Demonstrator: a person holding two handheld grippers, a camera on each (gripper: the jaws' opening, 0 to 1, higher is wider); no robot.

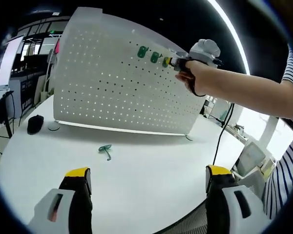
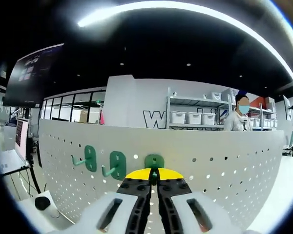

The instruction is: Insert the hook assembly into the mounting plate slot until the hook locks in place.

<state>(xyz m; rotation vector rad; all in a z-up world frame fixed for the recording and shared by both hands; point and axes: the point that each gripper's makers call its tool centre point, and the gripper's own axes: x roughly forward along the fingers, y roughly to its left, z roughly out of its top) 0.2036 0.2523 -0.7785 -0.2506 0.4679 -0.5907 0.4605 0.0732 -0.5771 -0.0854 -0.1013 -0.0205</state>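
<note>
My right tongs (image 2: pixel 154 181) were closed on a green hook (image 2: pixel 154 161), pressed against the pegboard (image 2: pixel 224 161) beside two mounted hooks (image 2: pixel 117 165). My left tongs (image 1: pixel 149 178) hung wide open and empty over the tabletop (image 1: pixel 151 165), where another hook (image 1: pixel 106 150) lay loose.

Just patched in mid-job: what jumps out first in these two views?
The big white pegboard standing on the table, with two green hooks already on it. The right gripper is shut on a third green hook at the board. One more hook lies on the table before the open left gripper.
</note>
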